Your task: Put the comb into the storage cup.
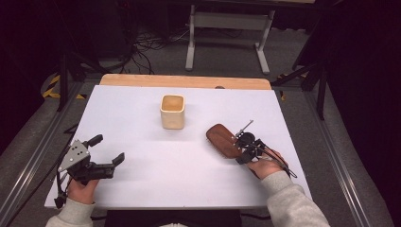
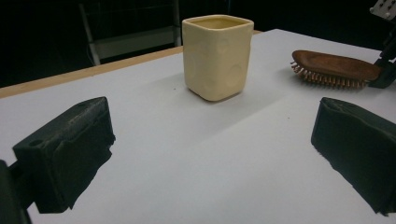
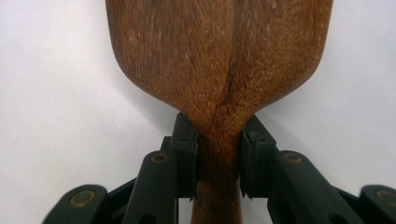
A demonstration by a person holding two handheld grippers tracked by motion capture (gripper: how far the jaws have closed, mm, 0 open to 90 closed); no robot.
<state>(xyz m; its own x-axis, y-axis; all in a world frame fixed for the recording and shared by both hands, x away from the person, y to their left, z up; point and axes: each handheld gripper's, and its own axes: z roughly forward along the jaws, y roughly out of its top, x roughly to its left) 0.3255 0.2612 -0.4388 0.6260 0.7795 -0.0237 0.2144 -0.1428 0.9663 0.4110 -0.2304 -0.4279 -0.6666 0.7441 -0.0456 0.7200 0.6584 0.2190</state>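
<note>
Near the bench's (image 1: 142, 189) front left corner, I am resting my left tool (image 1: 108, 150) low over the white top with its jaws spread wide and nothing between them. I am keeping it level and pointed toward the middle, so that the cream cup (image 1: 172, 111) is standing straight ahead of it; this looks to me like a waiting pose, ready to steady the cup if needed. The cup is sitting upright and open-mouthed toward the back edge, about midway across, well apart from both tools, which is leaving clear room around it.

Toward the right edge, the wooden hairbrush (image 1: 222, 140) is lying on the bench, back up and bristles down, its head angled toward the cup. I am pinching its narrow handle neck with my right tool (image 3: 218, 158), the pads pressing on either side of the wood. I am gripping there, I judge, because the neck is the slimmest part and is letting the broad head swing free for lifting.
</note>
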